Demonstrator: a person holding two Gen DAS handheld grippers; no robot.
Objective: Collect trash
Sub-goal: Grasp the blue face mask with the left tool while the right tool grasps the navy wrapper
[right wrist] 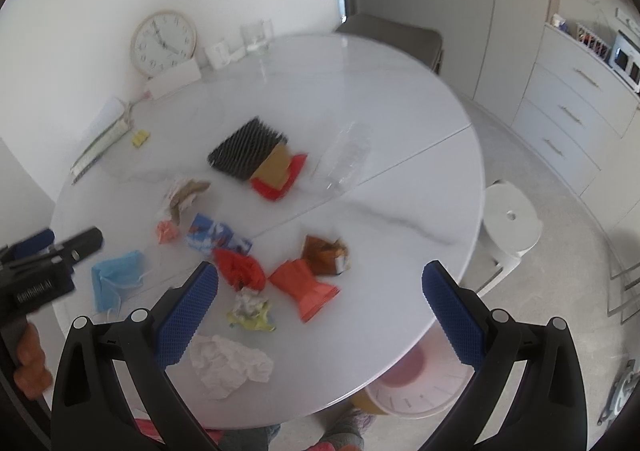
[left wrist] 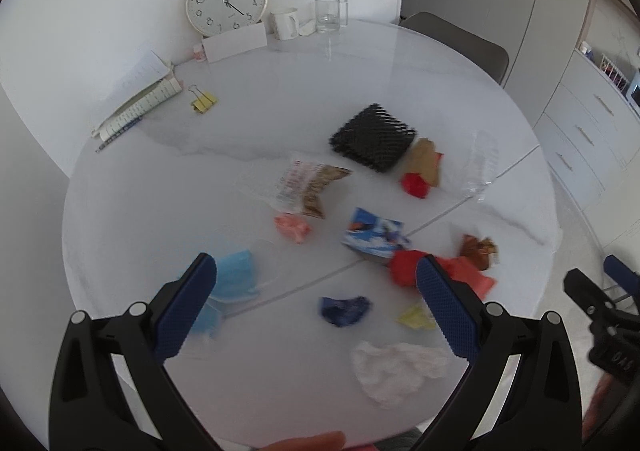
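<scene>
Crumpled white tissue wad (right wrist: pixel 228 365): light, soft, compressible; pinch across its bulk. Lies just ahead of right tongs (right wrist: pixel 320 305). Left tongs (left wrist: pixel 316 295) likewise wide open, empty.

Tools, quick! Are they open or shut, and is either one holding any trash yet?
Left tool: open, holding nothing, above the table.
Right tool: open, holding nothing, above the trash.

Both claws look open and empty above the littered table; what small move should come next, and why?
Probably lower the right claw onto the crumpled white tissue. It lies nearest the table edge, just under that claw, which is open and holds nothing, and the bin sits below that edge.
</scene>
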